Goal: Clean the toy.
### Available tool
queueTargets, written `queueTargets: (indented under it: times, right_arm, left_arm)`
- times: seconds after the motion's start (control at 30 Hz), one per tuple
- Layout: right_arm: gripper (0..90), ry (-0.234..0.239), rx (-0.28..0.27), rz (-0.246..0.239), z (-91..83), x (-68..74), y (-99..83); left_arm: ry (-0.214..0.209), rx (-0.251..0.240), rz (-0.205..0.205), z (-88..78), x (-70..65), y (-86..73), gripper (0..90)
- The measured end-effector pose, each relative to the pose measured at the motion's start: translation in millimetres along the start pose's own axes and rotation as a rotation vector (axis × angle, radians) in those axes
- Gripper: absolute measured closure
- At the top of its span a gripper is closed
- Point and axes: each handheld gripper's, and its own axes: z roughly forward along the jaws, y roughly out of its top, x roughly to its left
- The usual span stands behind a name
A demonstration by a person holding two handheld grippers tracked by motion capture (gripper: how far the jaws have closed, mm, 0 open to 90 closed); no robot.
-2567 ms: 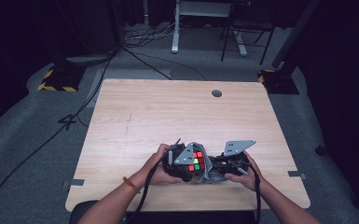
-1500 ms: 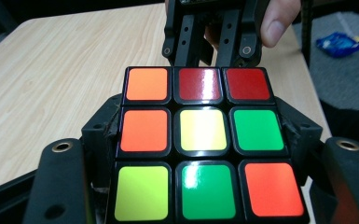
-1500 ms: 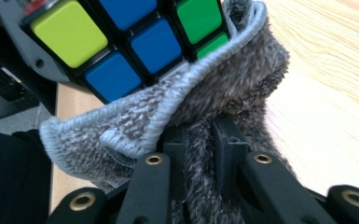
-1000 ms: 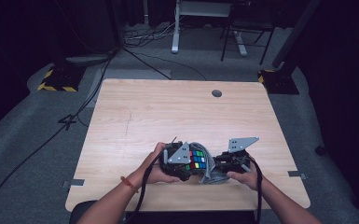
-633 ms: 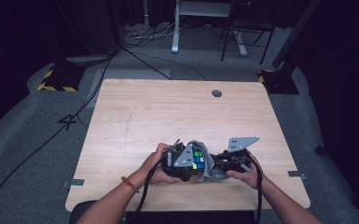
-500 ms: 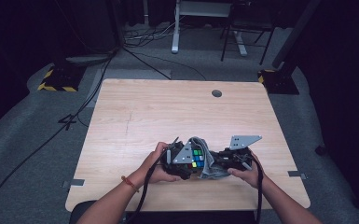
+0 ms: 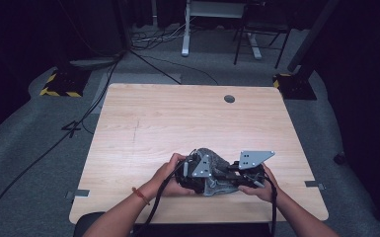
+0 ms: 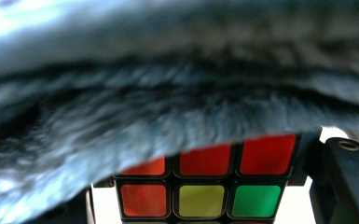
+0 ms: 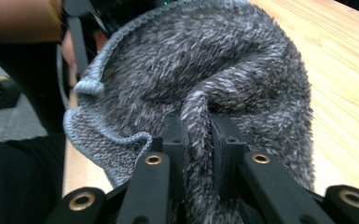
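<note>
A Rubik's cube (image 8: 200, 186) with red, yellow and green stickers sits between the black jaws of my left gripper (image 7: 197, 174), which is shut on it. A grey fuzzy cloth (image 8: 168, 93) with a knitted hem hangs over the cube's top and hides most of it. In the high view the cloth (image 7: 216, 159) covers the cube near the table's front edge, between both hands. My right gripper (image 9: 196, 140) is shut on a raised fold of the cloth (image 9: 224, 70), just right of the left gripper. In the high view the right gripper (image 7: 233, 176) carries a grey three-cornered plate.
The wooden table (image 7: 177, 113) has a round cable hole (image 7: 229, 98) near its far edge. Beyond it on the grey carpet lie cables, a yellow-and-black striped base (image 7: 59, 89) and desk legs (image 7: 185, 29).
The grey cloth has been drawn over the cube, whose coloured face showed in the high view before and is now covered. The right gripper has shifted a little with the cloth.
</note>
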Motion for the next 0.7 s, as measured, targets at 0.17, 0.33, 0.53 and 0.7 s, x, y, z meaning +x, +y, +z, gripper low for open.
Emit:
queueTargets:
  times: [0.17,0.33,0.53,0.7]
  right_arm:
    - [78.7,-0.049,0.055,0.075,1.8,-21.1,-15.8]
    - [78.6,-0.037,0.098,0.088,10.3,-28.2,-24.6]
    - [78.7,0.021,0.057,0.088,12.8,-22.6,-24.1]
    - [78.9,0.012,0.012,0.105,6.8,-21.3,-22.1]
  left_arm:
    - [0.005,-0.026,-0.019,-6.5,3.6,-2.4,33.1]
    - [-0.010,-0.101,-0.019,-12.8,3.1,0.8,33.1]
    - [-0.020,-0.127,-0.019,-13.7,3.6,-0.9,32.8]
    - [-0.013,-0.088,-0.029,-10.1,6.2,-4.7,32.2]
